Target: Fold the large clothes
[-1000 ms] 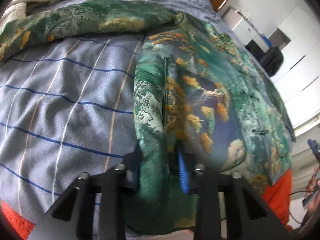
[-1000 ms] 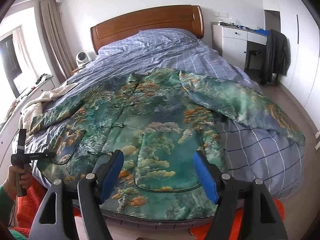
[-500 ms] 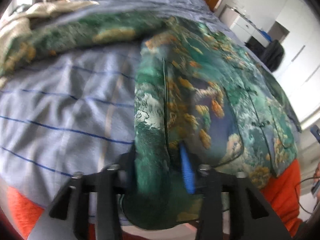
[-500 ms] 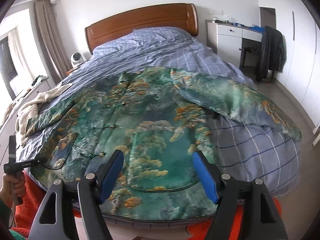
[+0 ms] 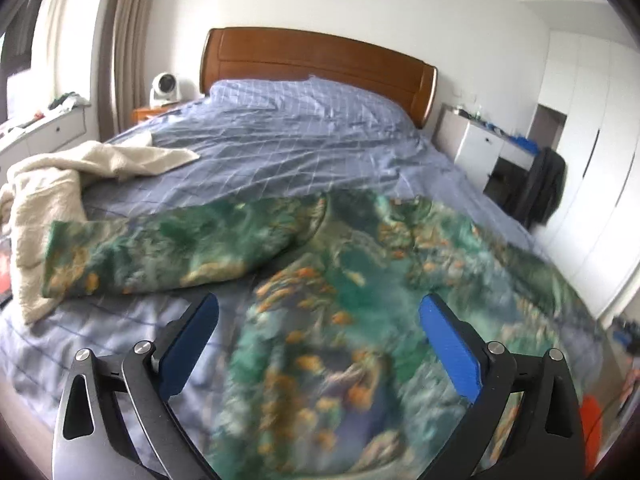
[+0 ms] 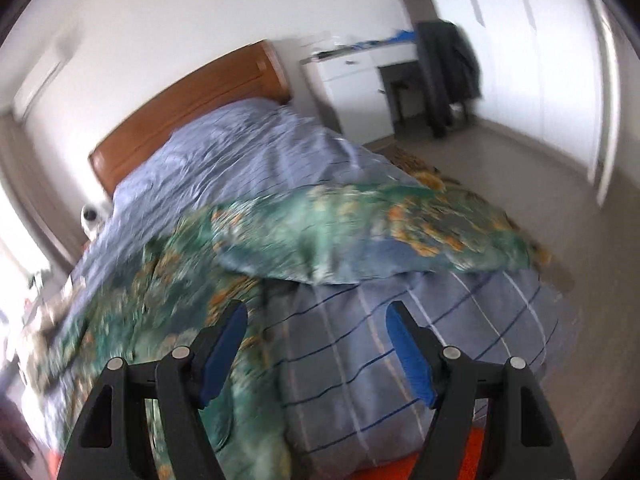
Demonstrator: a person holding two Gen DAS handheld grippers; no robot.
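Right gripper (image 6: 316,320) over the near corner of the bed, jaws apart and empty.

The blue pads (image 6: 408,354) stand apart above the checked blue bedcover (image 6: 360,356). The green patterned garment (image 6: 168,280) lies spread on the bed, one sleeve (image 6: 380,232) stretched toward the right-hand edge. Behind are the wooden headboard (image 6: 192,104), a white desk (image 6: 352,72) and a dark coat (image 6: 448,52). The picture is motion-blurred.
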